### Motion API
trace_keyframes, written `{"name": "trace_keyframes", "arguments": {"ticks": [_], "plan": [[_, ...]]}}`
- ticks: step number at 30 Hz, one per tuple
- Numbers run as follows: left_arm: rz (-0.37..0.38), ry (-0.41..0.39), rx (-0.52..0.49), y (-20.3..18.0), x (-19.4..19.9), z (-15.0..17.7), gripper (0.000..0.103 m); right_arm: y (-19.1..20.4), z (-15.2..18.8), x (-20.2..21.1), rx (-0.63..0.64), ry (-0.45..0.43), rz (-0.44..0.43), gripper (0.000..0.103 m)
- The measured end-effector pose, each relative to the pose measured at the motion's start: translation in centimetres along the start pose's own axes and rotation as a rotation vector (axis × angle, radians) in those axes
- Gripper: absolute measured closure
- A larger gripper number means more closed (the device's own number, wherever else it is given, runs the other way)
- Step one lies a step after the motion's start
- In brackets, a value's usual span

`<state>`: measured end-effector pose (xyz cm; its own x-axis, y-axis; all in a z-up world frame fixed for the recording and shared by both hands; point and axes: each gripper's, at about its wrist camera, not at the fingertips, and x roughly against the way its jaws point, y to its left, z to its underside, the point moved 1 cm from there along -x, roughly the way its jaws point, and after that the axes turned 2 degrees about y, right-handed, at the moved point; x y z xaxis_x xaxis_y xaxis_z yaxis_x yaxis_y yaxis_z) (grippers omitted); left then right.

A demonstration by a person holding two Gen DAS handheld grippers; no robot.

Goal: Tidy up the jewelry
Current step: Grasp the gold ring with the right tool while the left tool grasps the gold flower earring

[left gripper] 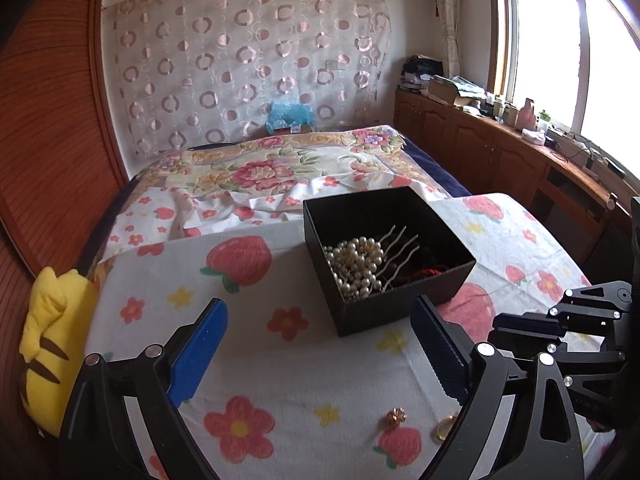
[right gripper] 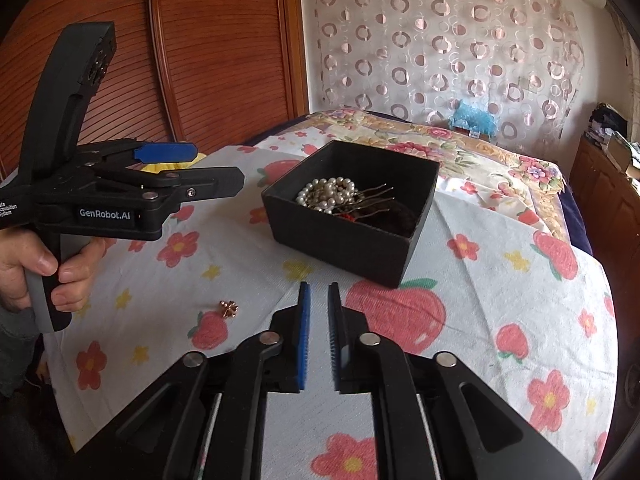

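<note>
The black box (left gripper: 390, 258) sits toward the far edge of the flower-print cloth (left gripper: 288, 364) and holds a pearl string (left gripper: 358, 266) with metal hairpins (left gripper: 400, 250). The left gripper (left gripper: 320, 354) hovers above the cloth with its jaws wide apart and nothing between them. The right gripper (right gripper: 319, 336) has its jaws narrow (a slim gap, nothing held). A small gold flower charm (left gripper: 396, 417) lies near the cloth's near edge, with a gold ring (left gripper: 446, 429) just beside it
</note>
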<state>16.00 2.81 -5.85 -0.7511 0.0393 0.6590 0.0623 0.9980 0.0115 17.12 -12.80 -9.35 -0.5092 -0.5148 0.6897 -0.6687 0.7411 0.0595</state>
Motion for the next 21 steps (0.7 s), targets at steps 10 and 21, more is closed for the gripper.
{"name": "trace_keyframes", "arguments": {"ticks": [10, 21], "plan": [[-0.012, 0.062, -0.001, 0.9, -1.2, 3.3, 0.011, 1.6, 1.3, -0.5, 0.008, 0.04, -0.029, 0.077], [0.018, 0.138, -0.016, 1.3, -2.3, 5.8, 0.011, 4.7, 3.0, -1.7, 0.091, 0.132, -0.068, 0.067]]}}
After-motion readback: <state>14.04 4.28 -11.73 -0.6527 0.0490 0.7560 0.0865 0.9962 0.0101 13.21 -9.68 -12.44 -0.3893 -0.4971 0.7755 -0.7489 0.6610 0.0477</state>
